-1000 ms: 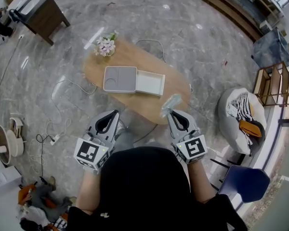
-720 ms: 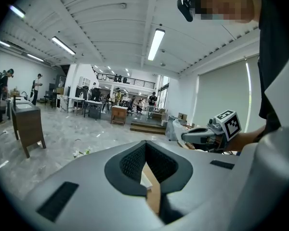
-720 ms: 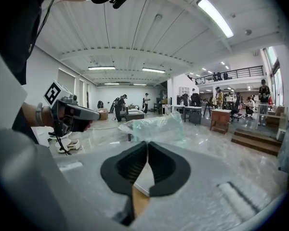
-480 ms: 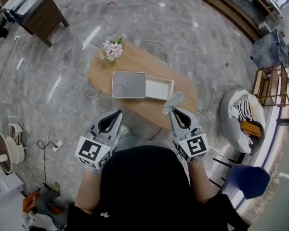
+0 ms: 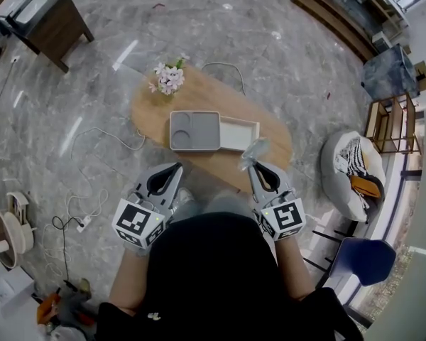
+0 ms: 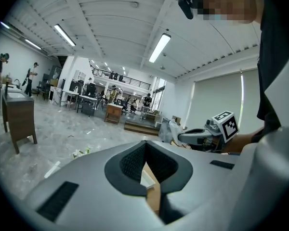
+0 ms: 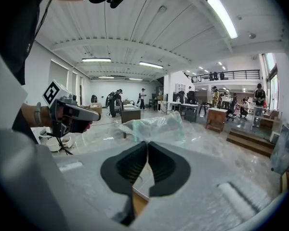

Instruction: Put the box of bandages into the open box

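Right tongs on bandage box

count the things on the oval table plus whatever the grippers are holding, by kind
open box: 1
flower bunch: 1
bandage pack in clear wrap, pinched in the right gripper: 1
left gripper: 0, shut on nothing
total: 3

clear-wrapped bandage box held in right gripper, open white box lying flat beside grey lid
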`<state>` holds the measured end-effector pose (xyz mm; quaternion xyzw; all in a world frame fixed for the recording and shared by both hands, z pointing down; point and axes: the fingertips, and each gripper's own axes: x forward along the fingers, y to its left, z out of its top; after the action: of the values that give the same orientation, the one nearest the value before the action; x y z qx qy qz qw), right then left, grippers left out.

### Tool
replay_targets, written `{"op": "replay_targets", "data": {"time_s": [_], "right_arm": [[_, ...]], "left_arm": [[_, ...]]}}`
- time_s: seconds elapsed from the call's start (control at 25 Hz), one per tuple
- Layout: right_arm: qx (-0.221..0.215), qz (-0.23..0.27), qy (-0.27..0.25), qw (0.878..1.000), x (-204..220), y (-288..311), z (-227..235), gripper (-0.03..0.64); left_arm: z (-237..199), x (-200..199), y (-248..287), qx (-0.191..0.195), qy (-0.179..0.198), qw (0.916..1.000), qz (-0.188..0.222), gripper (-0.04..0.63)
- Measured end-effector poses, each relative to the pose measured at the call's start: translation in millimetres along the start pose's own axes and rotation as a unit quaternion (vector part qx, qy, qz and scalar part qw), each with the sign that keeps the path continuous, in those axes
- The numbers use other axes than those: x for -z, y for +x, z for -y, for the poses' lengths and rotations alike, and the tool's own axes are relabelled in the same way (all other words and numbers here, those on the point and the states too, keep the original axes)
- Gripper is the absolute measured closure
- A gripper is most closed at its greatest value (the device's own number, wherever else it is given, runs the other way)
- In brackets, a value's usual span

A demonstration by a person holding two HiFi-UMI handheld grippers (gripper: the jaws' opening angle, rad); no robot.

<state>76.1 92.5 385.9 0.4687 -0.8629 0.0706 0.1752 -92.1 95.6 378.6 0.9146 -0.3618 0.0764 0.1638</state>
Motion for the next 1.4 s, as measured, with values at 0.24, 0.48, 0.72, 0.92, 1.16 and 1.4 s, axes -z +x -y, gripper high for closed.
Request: {"op": "replay_targets", "data": {"time_s": [0.24, 0.48, 0.72, 0.92, 1.16, 1.4], "right_arm": [[0.001, -0.009, 0.002, 1.0, 5, 9, -2, 0.612], [-0.007, -0.015, 0.002, 1.0, 6, 25, 2, 0.612], [-0.017, -0.019, 0.008, 1.0, 3, 42, 22, 0.612], [-0.026, -0.028, 0.016, 0.999, 9, 57, 42, 0.612], [-0.042, -0.04, 0.018, 0.998, 14, 81, 59, 0.612], [-0.056, -0.054, 0.023, 0.997, 28, 97, 76, 0.612]], "left_arm": [[-8, -1, 0, 0.003, -0.002, 1.0, -0.002, 0.584], [-13, -1, 5, 0.004, -0.001, 0.9999, -0.011, 0.584], [-22, -9, 23, -0.008, -0.003, 0.9998, -0.017, 0.584], [-29, -14, 40, -0.021, -0.006, 0.9994, -0.025, 0.584], [-41, -21, 57, -0.035, -0.009, 0.9988, -0.032, 0.584], [-47, -20, 71, -0.054, -0.013, 0.9976, -0.04, 0.584]]}}
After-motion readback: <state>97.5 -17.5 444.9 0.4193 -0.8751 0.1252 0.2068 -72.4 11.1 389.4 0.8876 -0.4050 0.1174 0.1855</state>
